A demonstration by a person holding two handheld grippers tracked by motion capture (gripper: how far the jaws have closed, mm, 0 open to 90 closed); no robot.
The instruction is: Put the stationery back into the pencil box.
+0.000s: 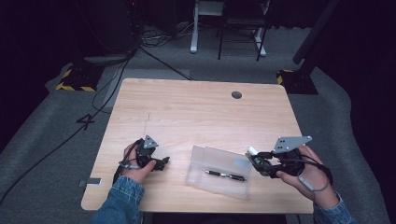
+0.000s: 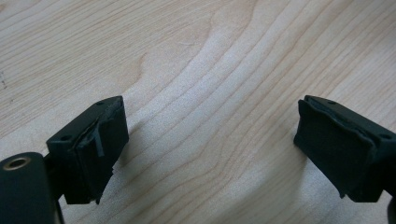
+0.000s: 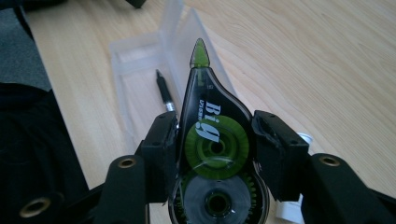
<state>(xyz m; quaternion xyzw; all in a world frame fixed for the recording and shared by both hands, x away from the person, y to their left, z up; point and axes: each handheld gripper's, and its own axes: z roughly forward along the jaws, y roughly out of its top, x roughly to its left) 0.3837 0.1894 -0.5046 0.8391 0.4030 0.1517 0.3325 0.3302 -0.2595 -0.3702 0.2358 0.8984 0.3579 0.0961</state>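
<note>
Because its jaws clamp the correction tape dispenser [image 3: 212, 140] by its flat sides, the right gripper [image 3: 215, 149] aims it at the open clear case [image 1: 219, 171] holding a pen [image 1: 226, 175], while the left gripper [image 2: 210, 140] rests wide open, empty, on the worktop [image 1: 201, 112]

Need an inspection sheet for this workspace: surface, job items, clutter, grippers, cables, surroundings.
Surface: light wooden table, round hole near its far edge.
Job's things: open clear plastic case with a black pen lying in it; green correction tape dispenser, tip pointing toward the case.
Clutter: nothing seen.
Grippers: left gripper open above bare wood; right gripper shut on the dispenser, beside the case.
Cables: black cables run across the floor at far left.
Surroundings: grey carpet, white desk legs, yellow-black striped bases, dark backdrop.
</note>
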